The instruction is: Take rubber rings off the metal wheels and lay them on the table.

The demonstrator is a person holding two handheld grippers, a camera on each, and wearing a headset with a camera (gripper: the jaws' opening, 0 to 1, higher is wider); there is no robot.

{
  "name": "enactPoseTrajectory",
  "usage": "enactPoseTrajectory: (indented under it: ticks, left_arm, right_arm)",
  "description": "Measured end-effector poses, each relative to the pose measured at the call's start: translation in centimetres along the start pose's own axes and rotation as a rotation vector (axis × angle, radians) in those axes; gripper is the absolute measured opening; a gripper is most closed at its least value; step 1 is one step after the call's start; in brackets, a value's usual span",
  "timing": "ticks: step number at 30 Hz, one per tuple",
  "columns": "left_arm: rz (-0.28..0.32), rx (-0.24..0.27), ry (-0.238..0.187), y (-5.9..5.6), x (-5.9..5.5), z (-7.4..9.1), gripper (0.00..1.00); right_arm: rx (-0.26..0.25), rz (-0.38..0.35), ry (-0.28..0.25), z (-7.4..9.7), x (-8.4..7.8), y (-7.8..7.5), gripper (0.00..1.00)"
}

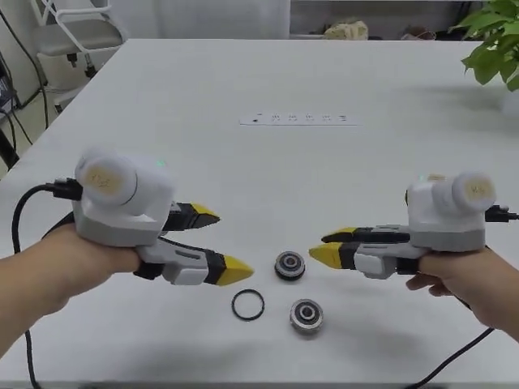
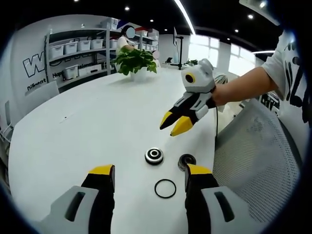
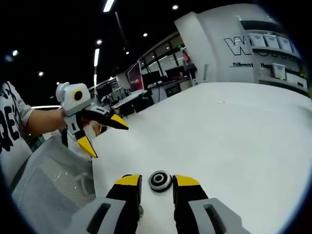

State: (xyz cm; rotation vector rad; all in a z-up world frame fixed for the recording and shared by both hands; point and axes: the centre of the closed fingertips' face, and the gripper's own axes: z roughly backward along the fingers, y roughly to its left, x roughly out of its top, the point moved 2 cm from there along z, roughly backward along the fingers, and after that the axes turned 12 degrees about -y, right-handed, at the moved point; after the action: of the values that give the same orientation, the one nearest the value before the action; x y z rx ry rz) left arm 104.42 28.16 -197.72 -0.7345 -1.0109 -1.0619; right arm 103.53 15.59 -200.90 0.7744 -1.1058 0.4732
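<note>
Two small metal wheels lie near the table's front edge. The farther wheel [image 1: 289, 265] [image 2: 154, 156] [image 3: 160, 179] wears a black rubber ring. The nearer wheel [image 1: 306, 315] [image 2: 186, 160] looks bare metal. A loose black rubber ring [image 1: 247, 305] [image 2: 165, 188] lies flat beside it. My left gripper [image 1: 220, 243] [image 2: 148, 170] [image 3: 107, 137] hovers wide open left of the wheels, holding nothing. My right gripper [image 1: 328, 245] [image 3: 157, 181] [image 2: 174, 124] points at the ringed wheel from the right, its jaws a little apart and short of it.
The white table [image 1: 268, 170] stretches far back, with a printed strip [image 1: 298, 119] at its middle. A potted plant [image 1: 495, 49] stands at the back right and a white chair [image 1: 73, 32] at the back left. A mesh chair [image 2: 258, 146] sits by the front edge.
</note>
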Motion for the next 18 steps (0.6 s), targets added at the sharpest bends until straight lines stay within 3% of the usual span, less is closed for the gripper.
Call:
enactPoseTrajectory:
  ticks: [8,18]
  left_arm:
    - [-0.008,-0.018,0.027,0.3,-0.6,-1.4,0.53]
    - [0.003,-0.055,0.038,-0.3,-0.9,-3.1,0.49]
  right_arm:
    - [-0.015,0.021,0.021,0.4,-0.9,-0.8,0.25]
    - [-0.025,0.029,0.035,0.6,-1.7,-1.5,0.28]
